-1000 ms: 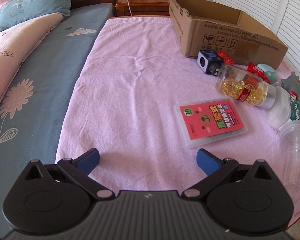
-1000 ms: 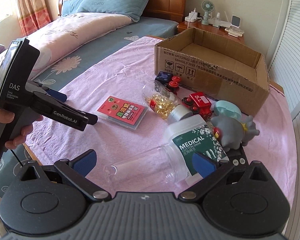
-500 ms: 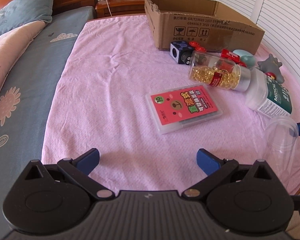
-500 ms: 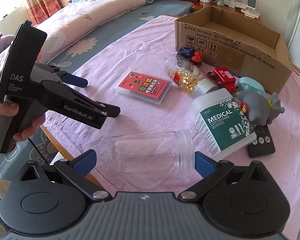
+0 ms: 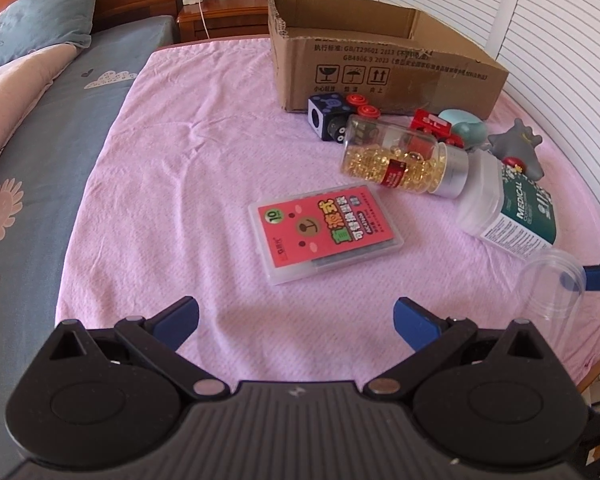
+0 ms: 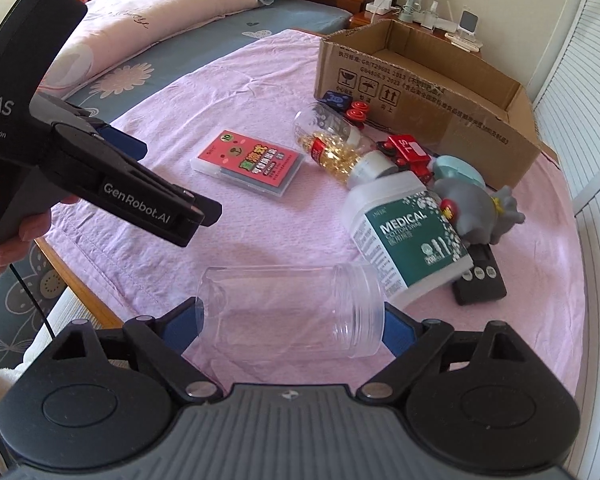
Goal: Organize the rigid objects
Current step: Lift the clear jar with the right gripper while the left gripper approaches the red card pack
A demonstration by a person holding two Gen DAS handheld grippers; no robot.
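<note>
A clear empty jar [image 6: 292, 300] lies on its side on the pink cloth [image 6: 236, 232] near the front edge. My right gripper [image 6: 290, 322] is closing on it lengthwise, and its blue pads meet the base and the mouth rim. The jar's mouth [image 5: 552, 284] also shows in the left wrist view with a blue pad against it. My left gripper [image 5: 296, 320] is open over bare cloth, nothing between its fingers, short of the red card case [image 5: 326, 232]. A cardboard box [image 6: 420, 92] stands open at the back.
Behind the jar lie a capsule bottle [image 6: 332, 144], a white medical cotton swab jar [image 6: 408, 236], a grey toy [image 6: 480, 208], a red toy truck [image 6: 404, 152], a black timer [image 6: 480, 280] and a dark cube [image 5: 326, 110]. A bed with pillows is left; a hand holds the left gripper [image 6: 176, 180].
My right gripper came down and forward around the clear jar, and its fingers closed in onto the jar's two ends. The left gripper swung its view toward the card case and stayed open.
</note>
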